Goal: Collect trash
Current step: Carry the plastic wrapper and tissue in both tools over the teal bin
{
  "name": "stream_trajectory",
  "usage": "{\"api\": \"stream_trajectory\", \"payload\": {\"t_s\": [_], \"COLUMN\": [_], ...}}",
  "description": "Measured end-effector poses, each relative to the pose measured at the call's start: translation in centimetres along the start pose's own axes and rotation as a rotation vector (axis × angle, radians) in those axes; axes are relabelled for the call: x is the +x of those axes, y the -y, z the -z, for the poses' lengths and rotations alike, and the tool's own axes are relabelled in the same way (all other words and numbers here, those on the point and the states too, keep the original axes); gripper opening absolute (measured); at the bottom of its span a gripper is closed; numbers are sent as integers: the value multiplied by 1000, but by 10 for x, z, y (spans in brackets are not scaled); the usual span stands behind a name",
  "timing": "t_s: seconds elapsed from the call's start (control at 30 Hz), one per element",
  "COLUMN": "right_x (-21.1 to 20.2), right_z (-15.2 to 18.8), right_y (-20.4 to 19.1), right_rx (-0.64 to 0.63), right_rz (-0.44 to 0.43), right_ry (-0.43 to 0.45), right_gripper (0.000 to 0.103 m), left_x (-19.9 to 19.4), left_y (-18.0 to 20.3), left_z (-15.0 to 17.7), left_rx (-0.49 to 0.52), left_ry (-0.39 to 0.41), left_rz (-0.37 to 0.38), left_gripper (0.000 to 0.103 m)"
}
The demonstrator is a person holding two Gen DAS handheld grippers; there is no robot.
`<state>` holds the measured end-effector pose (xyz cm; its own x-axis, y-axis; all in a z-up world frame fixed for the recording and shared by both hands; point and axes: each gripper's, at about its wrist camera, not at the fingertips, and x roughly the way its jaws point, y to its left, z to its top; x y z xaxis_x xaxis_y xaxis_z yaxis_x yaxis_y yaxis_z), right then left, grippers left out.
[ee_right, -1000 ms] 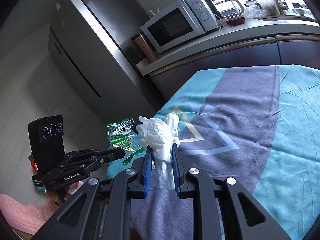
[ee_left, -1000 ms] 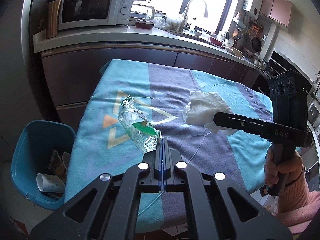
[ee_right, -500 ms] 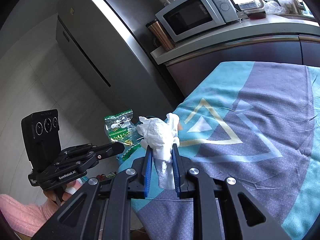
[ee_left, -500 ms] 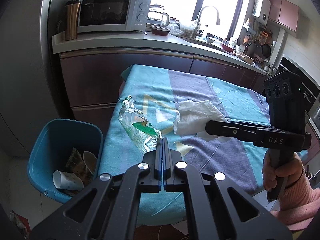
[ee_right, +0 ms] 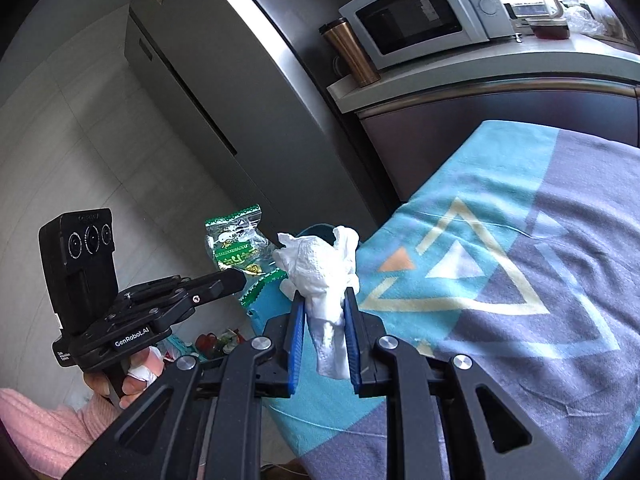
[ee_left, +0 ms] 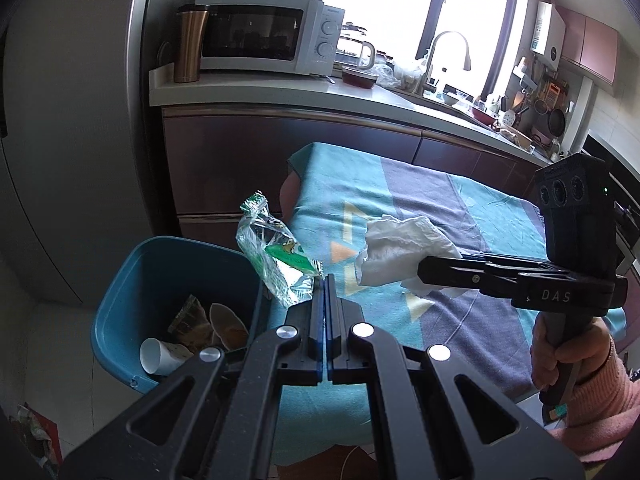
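Left gripper: jaws clamped on corner of clear snack wrapper, green printed label, text unreadable. Wrapper hangs above near rim of blue bin; bin holds paper cups.

Right gripper: blue pads pinch crumpled white tissue, held above edge of teal-and-grey tablecloth.

Markings: "DAS" on right gripper body, "GenRobot.AI" on left gripper body.

Far: white microwave, copper tumbler, glass kettle on counter.
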<state>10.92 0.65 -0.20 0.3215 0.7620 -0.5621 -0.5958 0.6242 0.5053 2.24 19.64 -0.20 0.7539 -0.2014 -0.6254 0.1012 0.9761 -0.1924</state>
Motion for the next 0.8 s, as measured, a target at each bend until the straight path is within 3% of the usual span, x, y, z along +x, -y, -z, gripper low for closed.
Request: {"api": "stream_trajectory", "payload": {"t_s": [0.37, 0.8], "right_x": [38, 65], "right_z": [-16, -20], "right_y": [-21, -35], "right_rx": [-44, -75], "right_rz": [-17, -30], "right_ry": [-44, -83], "right_gripper": [17, 17], "left_x": [-13, -12], "left_y": [-39, -64], "left_z": [-1, 7], "left_rx": [-39, -79], "left_ry": [25, 12], "left_rz": [-82, -113], "left_gripper": [1, 1]}}
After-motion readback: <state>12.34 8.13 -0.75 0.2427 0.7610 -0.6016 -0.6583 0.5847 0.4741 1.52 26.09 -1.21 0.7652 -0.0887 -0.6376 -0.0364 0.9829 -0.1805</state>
